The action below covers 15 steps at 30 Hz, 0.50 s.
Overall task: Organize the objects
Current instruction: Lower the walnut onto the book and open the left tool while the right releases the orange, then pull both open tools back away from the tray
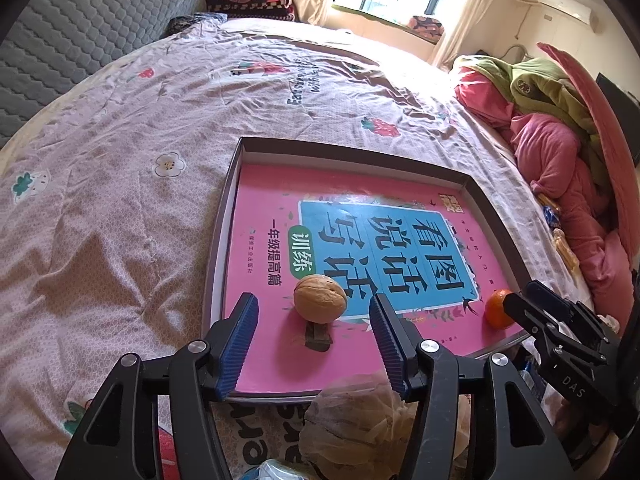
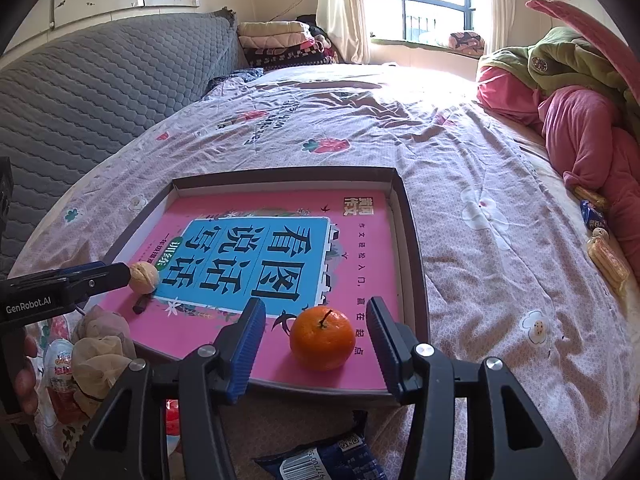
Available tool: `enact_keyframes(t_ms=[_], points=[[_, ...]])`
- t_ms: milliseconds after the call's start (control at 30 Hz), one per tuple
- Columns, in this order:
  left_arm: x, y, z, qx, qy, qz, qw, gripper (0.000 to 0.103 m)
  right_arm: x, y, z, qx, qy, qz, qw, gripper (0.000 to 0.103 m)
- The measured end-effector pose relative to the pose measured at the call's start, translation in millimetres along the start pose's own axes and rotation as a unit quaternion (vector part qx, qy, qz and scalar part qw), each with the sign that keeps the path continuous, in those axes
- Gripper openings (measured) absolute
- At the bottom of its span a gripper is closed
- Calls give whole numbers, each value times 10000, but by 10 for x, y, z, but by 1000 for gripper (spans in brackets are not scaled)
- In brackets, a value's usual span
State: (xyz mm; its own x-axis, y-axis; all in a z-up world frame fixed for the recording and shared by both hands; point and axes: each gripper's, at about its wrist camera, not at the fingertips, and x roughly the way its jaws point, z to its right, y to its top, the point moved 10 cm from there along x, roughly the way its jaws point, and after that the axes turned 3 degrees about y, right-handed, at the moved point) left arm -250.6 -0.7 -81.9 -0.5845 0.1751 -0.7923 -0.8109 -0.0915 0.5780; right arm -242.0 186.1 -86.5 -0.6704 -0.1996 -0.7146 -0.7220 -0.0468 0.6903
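The walnut (image 1: 320,298) is showing a rough, wrinkled matt shell; the mandarin (image 2: 322,338) is gleaming with finely dimpled peel. The pink book cover (image 1: 280,208) is looking glossy and smooth inside the matt cardboard tray (image 2: 414,240). The cotton bedsheet (image 1: 120,200) is lying creased.

- The dark piece (image 1: 318,338) under the walnut (image 1: 320,298) is partly covered by it; what it is cannot be told.
- The right gripper (image 1: 516,312), at the lower right of the left wrist view, shows side-on, so its finger gap is unreadable there.
- The blue packet (image 2: 320,460) is cut off by the bottom edge of the right wrist view.
- The mesh bags (image 2: 100,356) at lower left hide their contents.
- The small print on the book (image 1: 340,240) is too tiny to read.
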Motion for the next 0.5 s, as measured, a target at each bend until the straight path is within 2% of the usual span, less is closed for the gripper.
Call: enact_keyframes(t_ms=[167, 500], points=[[-87, 12, -40, -87, 27, 97, 9999, 67, -45, 31, -30, -2, 48, 72, 10000, 56], [-276, -29, 40, -48, 37, 269, 9996, 68, -159, 83, -110, -46, 164, 192, 9997, 57]])
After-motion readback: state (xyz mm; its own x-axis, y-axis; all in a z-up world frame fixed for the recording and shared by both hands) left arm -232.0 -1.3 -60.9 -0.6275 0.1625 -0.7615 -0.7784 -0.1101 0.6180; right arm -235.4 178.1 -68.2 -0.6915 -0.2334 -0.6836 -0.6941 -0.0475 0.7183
